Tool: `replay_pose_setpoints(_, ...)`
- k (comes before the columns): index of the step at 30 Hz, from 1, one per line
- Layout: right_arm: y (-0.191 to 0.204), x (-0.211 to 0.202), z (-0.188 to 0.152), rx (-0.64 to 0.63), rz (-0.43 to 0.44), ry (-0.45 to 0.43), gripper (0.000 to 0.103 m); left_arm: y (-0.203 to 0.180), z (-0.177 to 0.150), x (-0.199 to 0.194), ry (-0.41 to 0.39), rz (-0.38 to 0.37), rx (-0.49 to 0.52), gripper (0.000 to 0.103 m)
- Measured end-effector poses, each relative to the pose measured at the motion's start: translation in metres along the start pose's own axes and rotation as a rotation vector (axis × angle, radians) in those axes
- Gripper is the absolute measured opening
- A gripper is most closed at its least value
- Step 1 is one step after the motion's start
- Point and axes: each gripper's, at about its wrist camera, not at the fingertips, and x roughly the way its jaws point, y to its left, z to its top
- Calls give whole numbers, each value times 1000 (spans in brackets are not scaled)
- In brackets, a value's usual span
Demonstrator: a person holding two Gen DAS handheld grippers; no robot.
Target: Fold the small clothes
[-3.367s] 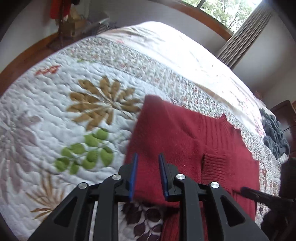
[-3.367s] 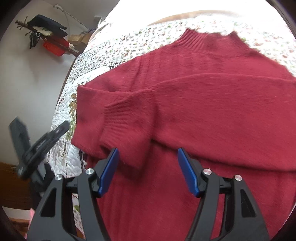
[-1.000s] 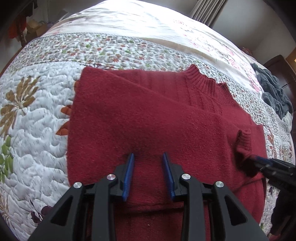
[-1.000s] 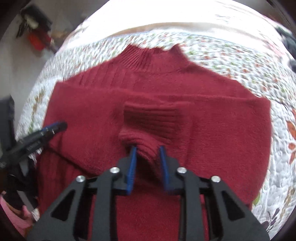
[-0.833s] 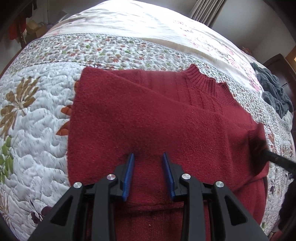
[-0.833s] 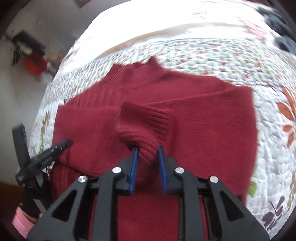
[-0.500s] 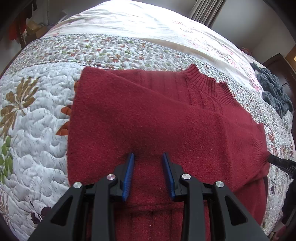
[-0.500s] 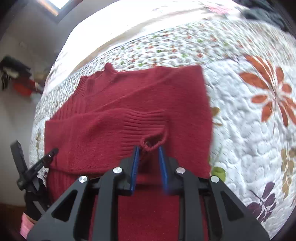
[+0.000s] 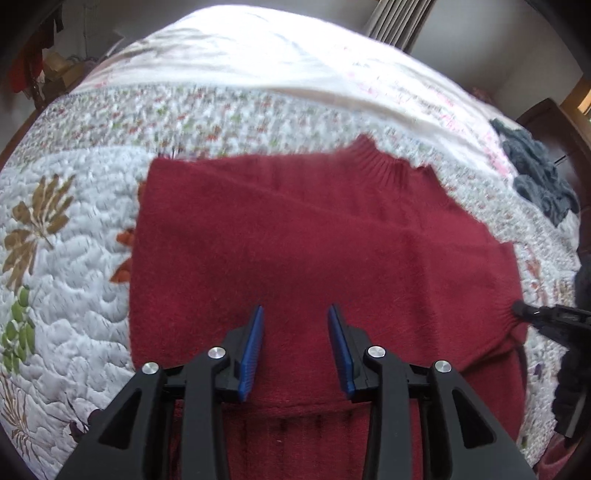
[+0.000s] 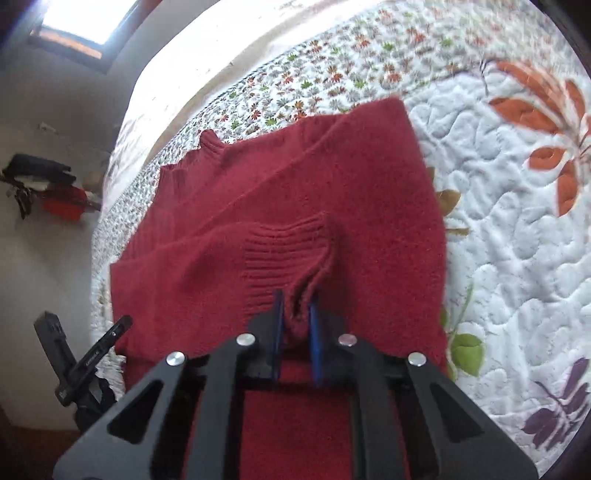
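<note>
Right tongs gripping a sweater cuff, left tongs hanging released over the knit.

Nearest in the right wrist view, the right tongs point(image 10: 295, 314) are pinching the ribbed cuff point(image 10: 284, 254) of the red sweater point(image 10: 369, 184), whose sleeve is crossing over the body and hiding part of the chest. In the left wrist view the left tongs point(image 9: 295, 339) are hovering with jaws apart, holding nothing, just above the sweater point(image 9: 295, 229); the right tongs point(image 9: 546, 317) are showing at the garment's right edge. The sweater is lying flat on the quilted bedspread point(image 9: 74, 258), collar point(image 9: 384, 166) pointing away, covering some of the printed leaves. Farther off, a grey knit garment point(image 9: 539, 177) is sitting on the bed's far right, with curtains point(image 9: 399, 22) beyond. In the right wrist view, dark and red items point(image 10: 48, 188) are hanging by the wall at far left.
</note>
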Motion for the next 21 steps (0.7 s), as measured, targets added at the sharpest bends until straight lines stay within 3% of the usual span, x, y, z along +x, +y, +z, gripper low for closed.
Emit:
replay_pose_setpoints(3,0,8,-6,-22,-92,23,10,6,-5,7,3,10,5,37)
replay_pose_setpoints(7,-8,17,-11,-1,-97,31,11,14,-5,10,10,-15,-25,38)
replay_pose_setpoints(12,-8,21,-13,-26,-118,19,11,9,-7,12,7,9,2,39)
replay_pose_setpoints(15,-8,1,-17,-22,-69,-18,23,7,-8,1,7,11,-14,37)
replay_pose_setpoints(17,-4,-24,-27,-52,-55,-59,37,7,-13,-16,11,8,-15,43)
replay_pose_setpoints(21,-3,-74,-72,-134,-28,-85,42,16,-47,-58,19,29,44,56)
